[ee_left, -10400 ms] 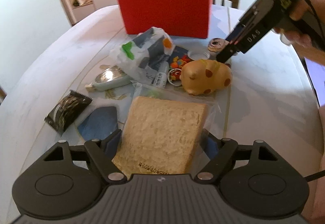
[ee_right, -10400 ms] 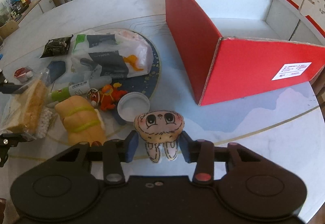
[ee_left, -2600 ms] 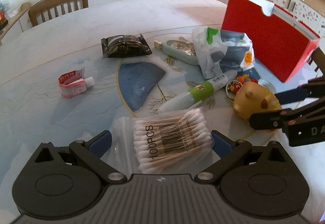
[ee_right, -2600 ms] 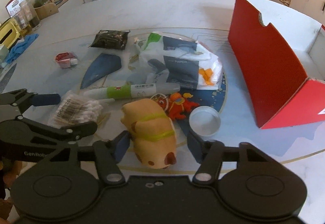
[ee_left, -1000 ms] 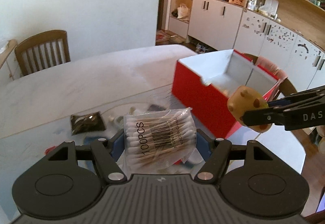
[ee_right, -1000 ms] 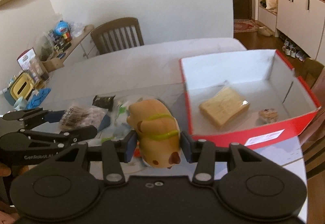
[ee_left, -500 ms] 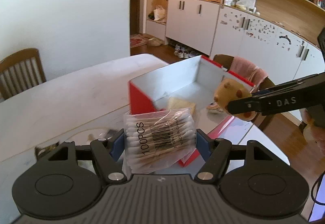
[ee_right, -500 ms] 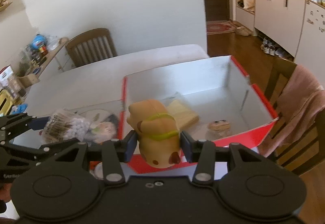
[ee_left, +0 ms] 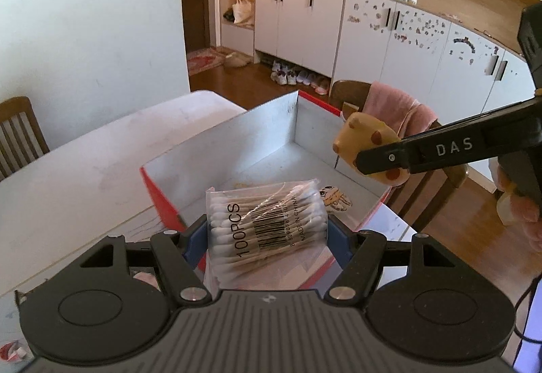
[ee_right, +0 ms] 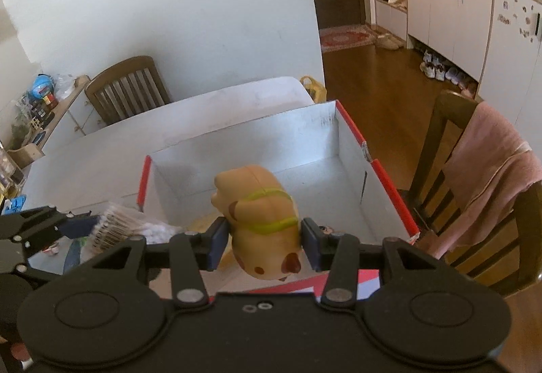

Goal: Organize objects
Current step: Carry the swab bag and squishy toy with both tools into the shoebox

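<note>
Between left tongs (ee_left: pixel 267 239): swab bag (ee_left: pixel 267 231).

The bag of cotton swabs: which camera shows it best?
The left wrist view: the bag of cotton swabs sits centred between the left gripper pads, label readable. The right wrist view catches only its end, edge-on at far left.

Both rigs look like matte black plastic, the ribbed-top left gripper (ee_left: pixel 267 234) and the smooth-top right gripper (ee_right: pixel 265 239) each have two round discs on the body, silver screws at the finger pivots and blue pads (ee_left: pixel 194 242) on the fingertips. White "DAS" lettering runs down the right one's side, and a thin black cable (ee_left: pixel 526 302) hangs off it.
</note>
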The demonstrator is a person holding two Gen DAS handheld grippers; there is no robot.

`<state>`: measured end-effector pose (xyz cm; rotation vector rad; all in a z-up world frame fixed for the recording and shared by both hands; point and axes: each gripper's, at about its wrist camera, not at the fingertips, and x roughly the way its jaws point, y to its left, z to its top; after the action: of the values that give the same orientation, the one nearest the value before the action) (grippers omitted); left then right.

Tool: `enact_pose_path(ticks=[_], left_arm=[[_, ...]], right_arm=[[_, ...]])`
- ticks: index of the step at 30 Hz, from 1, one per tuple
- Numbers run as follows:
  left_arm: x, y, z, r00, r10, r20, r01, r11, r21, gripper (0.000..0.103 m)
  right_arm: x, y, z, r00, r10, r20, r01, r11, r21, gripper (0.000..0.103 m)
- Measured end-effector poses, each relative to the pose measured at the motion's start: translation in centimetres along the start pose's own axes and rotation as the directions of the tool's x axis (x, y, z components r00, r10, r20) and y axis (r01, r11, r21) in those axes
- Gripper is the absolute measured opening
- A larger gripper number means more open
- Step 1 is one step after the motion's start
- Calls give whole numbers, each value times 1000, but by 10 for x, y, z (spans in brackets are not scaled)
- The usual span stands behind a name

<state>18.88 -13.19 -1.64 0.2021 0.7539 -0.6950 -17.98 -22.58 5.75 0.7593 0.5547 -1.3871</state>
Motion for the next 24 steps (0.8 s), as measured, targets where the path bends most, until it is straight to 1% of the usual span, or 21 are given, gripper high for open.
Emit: enact_pose_path(ticks=[4,7,10,13,18,24], left_arm=[[26,-6,7,999,24,-48,-24,1000,7,71],[40,-10,13,998,47,-47,-46,999,28,71],[55,-14,23,998,48,-50,-46,998,36,71],[73,-15,29,995,53,-83,-50,998,40,71],[104,-14,35,985,68,-156,-59,996,62,71],[135,-6,39,969,83,-234,-73,996,52,71]], right_arm=[[14,-7,8,1000,-7,-21,7,1000,-16,46],[26,-10,15,999,-24,-34,23,999,-37,46],[43,-13,22,998,-36,-52,34,998,-44,46],[60,-15,28,996,-47,-80,42,997,-62,46],[93,-21,34,989,-55,-134,46,997,-69,46],[127,-24,40,978,-90,-187,78,995,-69,46]])
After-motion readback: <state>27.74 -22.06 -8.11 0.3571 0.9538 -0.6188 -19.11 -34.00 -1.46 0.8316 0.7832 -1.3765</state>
